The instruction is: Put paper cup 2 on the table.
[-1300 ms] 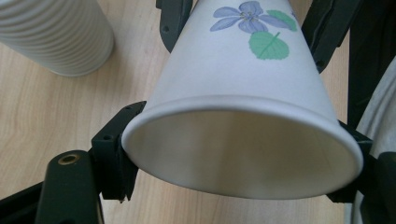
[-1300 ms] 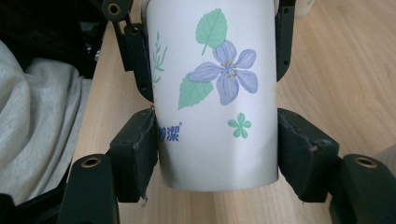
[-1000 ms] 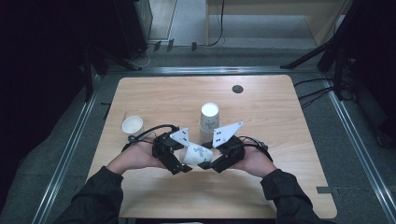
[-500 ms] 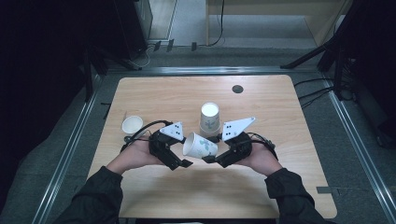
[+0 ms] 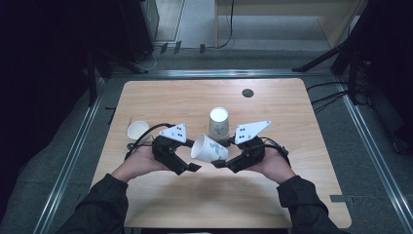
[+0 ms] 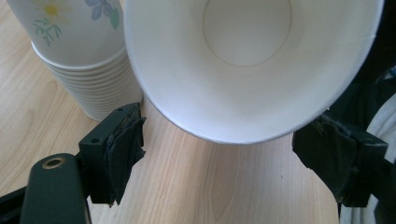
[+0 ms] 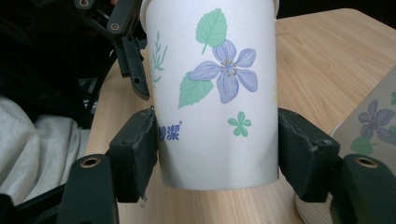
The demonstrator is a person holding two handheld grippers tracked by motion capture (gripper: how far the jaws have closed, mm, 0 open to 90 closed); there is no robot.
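Note:
A white paper cup (image 5: 209, 149) printed with flowers lies on its side in the air above the table. My right gripper (image 5: 221, 163) is shut on its base end, and the pads press both sides of the cup (image 7: 215, 93) in the right gripper view (image 7: 215, 144). The cup's open mouth (image 6: 247, 70) faces my left gripper (image 6: 229, 158). That gripper (image 5: 187, 168) is open; its jaws have just been closing a little, and they stand just below the rim without touching it.
An upside-down stack of the same cups (image 5: 218, 122) stands just behind the grippers, close to the left jaw (image 6: 79, 70). A single upright cup (image 5: 138, 129) sits near the table's left edge. A black round spot (image 5: 248, 92) marks the far side.
The cup has tipped up and risen a little in the right gripper. The left gripper, close against the cup a second ago, now stands slightly off its rim.

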